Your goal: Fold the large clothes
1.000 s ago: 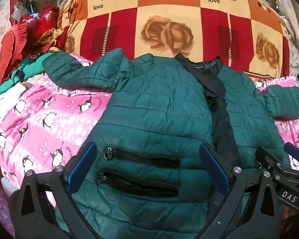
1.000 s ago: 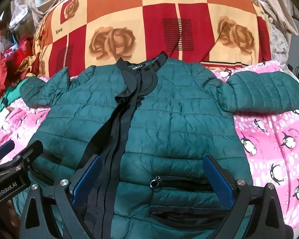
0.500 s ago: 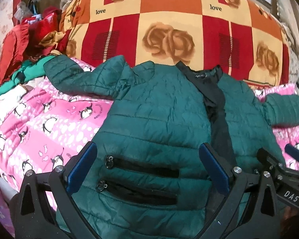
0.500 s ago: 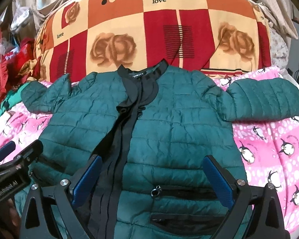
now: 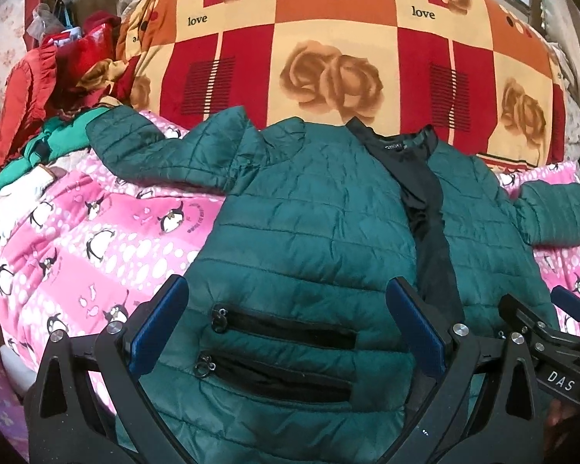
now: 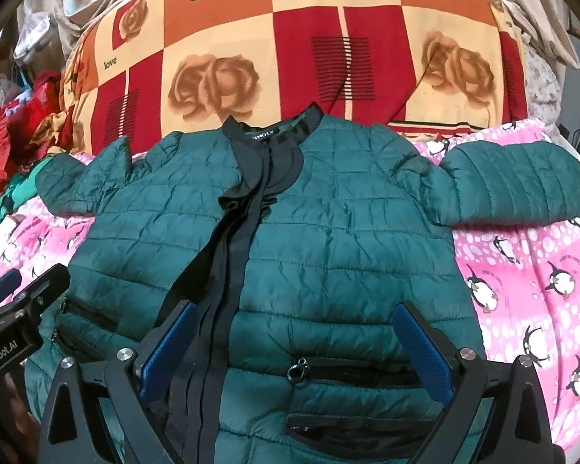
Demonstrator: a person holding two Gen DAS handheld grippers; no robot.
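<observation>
Fingers (image 5: 156, 324) of both grippers stand apart, gripping nothing, above the hem of the green quilted jacket (image 6: 328, 232), spread face-up on the bed (image 6: 522, 270) ready for folding.

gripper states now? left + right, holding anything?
Left hand-held gripper: open, holding nothing, above the green jacket.
Right hand-held gripper: open, holding nothing, above the same jacket.

We saw a bed under a pink penguin-print blanket (image 5: 96, 239). Behind that blanket rose a bulky red, orange and cream rose-patterned quilt (image 6: 290, 58). Left of the quilt lay heaped red clothes (image 5: 38, 77); daylight fell evenly.
</observation>
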